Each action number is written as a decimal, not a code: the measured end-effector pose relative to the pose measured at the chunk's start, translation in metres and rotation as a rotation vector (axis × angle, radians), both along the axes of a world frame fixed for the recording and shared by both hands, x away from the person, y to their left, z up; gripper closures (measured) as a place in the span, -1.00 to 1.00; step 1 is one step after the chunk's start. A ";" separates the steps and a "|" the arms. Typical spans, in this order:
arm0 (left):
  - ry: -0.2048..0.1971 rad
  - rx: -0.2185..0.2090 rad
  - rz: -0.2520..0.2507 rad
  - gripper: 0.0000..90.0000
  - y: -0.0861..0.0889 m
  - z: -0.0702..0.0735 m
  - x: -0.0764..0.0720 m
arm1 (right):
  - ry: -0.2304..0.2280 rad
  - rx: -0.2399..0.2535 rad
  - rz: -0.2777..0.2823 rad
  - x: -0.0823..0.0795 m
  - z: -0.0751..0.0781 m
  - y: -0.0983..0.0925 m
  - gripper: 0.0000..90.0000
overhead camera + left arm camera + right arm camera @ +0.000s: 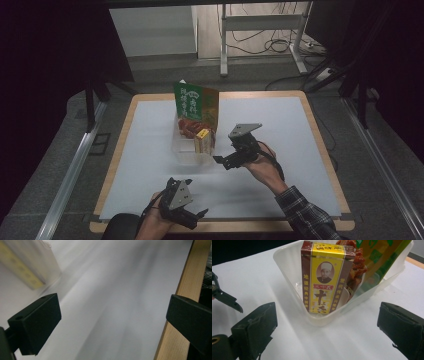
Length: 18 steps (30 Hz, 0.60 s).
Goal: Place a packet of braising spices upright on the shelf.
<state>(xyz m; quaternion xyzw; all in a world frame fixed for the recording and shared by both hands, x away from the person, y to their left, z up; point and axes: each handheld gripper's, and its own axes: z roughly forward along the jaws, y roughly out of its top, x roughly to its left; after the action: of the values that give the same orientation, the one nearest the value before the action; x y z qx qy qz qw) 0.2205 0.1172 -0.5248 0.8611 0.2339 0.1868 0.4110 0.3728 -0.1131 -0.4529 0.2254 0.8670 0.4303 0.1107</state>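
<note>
A: Start at the left. How does the left gripper (192,216) sit?

B: Low at the near edge of the counter (150,150), held in the person's left hand (156,220), its grey plate facing up and its jaws aimed to the right along that edge. In its own view the jaws are spread wide with nothing between them, over the white sheet (112,302) and the wooden rim (175,315).

A: And the middle?

B: A clear tub (187,150) stands on the sheet. Inside it are a green packet (195,102) leaning upright at the far end, a red packet (192,125) in front of it, and a yellow box (204,141) standing upright at the near end, against the tub's wall.

A: The right gripper (222,160)?

B: Just right of the tub, apart from it. The right hand (262,167) comes in from the lower right, the plaid sleeve (305,212) behind it. The jaws point left at the tub and stand wide apart, empty; the box (324,277) is straight ahead of them in the right gripper view.

A: The room?

B: Dim. Grey floor (160,67), metal rails (70,175) on both sides, a desk frame (260,30) and cables (265,42) at the back.
</note>
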 end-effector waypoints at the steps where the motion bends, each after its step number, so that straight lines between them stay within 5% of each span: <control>1: 0.000 0.000 0.000 -1.00 0.000 0.000 0.000 | 0.000 -0.004 -0.002 0.000 0.000 -0.001 -0.94; 18: 0.002 -0.012 0.012 -1.00 0.001 0.000 0.001 | 0.000 -0.017 -0.017 -0.006 0.002 -0.018 -0.94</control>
<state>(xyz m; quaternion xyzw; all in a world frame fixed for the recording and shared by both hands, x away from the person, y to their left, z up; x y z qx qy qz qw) 0.2216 0.1187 -0.5244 0.8575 0.2404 0.1870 0.4147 0.3664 -0.1312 -0.4512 0.2318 0.8687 0.4219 0.1165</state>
